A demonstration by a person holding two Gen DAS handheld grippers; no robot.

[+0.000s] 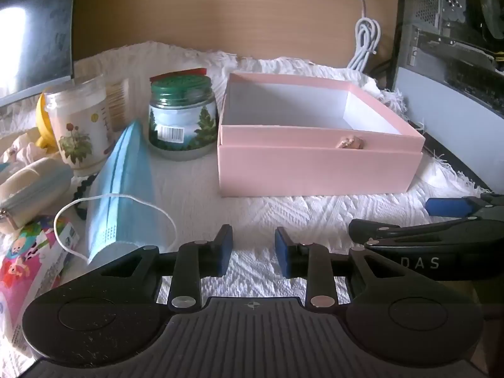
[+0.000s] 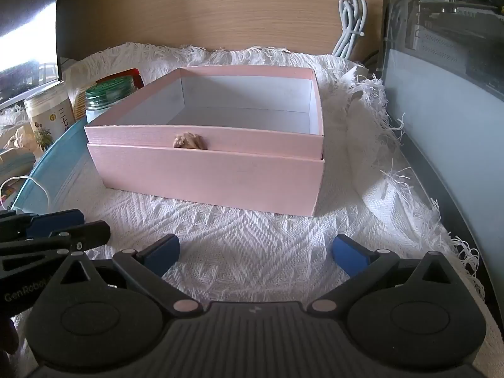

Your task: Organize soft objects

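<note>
A pink open box (image 1: 318, 170) with a white inside stands on the white woven cloth; it also fills the middle of the right wrist view (image 2: 208, 176). A blue face mask (image 1: 121, 186) lies left of the box, its white ear loop trailing; its edge shows in the right wrist view (image 2: 53, 170). My left gripper (image 1: 253, 253) is open and empty, low over the cloth in front of the box, with a narrow gap. My right gripper (image 2: 255, 253) is wide open and empty, in front of the box.
Two jars (image 1: 78, 126) (image 1: 182, 119) stand left of the box. A zip pouch (image 1: 31, 189) and a colourful packet (image 1: 28, 261) lie at far left. A computer case (image 2: 447, 72) stands right, a white cable (image 1: 365, 44) behind, and a wooden panel (image 2: 204, 9) at the back.
</note>
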